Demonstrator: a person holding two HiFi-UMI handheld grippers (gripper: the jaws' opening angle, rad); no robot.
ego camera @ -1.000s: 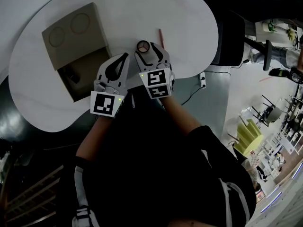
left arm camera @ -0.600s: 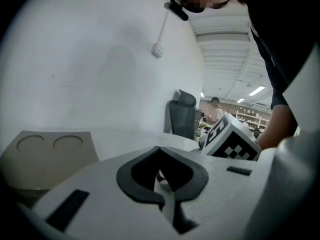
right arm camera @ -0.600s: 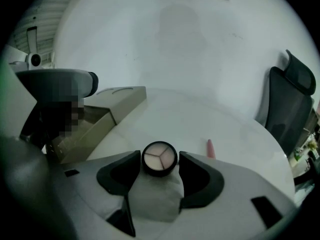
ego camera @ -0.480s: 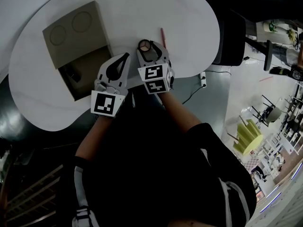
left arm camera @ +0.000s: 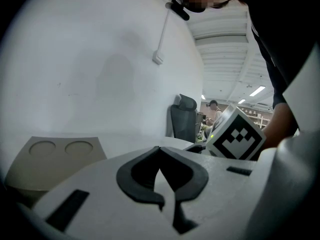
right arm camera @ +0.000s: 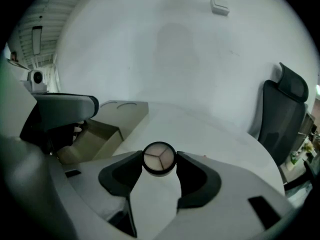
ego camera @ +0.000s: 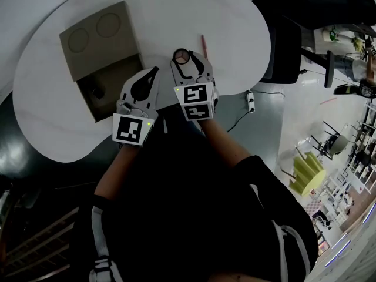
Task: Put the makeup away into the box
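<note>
A round black compact [ego camera: 181, 55] with pale powder [right arm camera: 159, 158] sits between the tips of my right gripper [ego camera: 184, 58], shut on it just above the white table [ego camera: 176, 10]. In the right gripper view the pads [right arm camera: 131, 165] press both its sides. The tan box [ego camera: 100, 46] lies at the left, its lid bearing two round marks and its near compartment [ego camera: 114, 90] open with a small dark item [ego camera: 97, 93] inside. My left gripper [ego camera: 155, 70] rests beside the box, jaws shut and empty [left arm camera: 159, 149]. A pink pencil [ego camera: 204, 47] lies right of the compact.
A black office chair [ego camera: 288, 40] stands past the table's right edge. A white power strip [ego camera: 251, 101] lies on the floor below it. The box's open compartment [right arm camera: 100, 134] shows left of the held compact.
The right jaws narrowed onto the compact and it has risen slightly off the table. The left gripper has stayed where it was.
</note>
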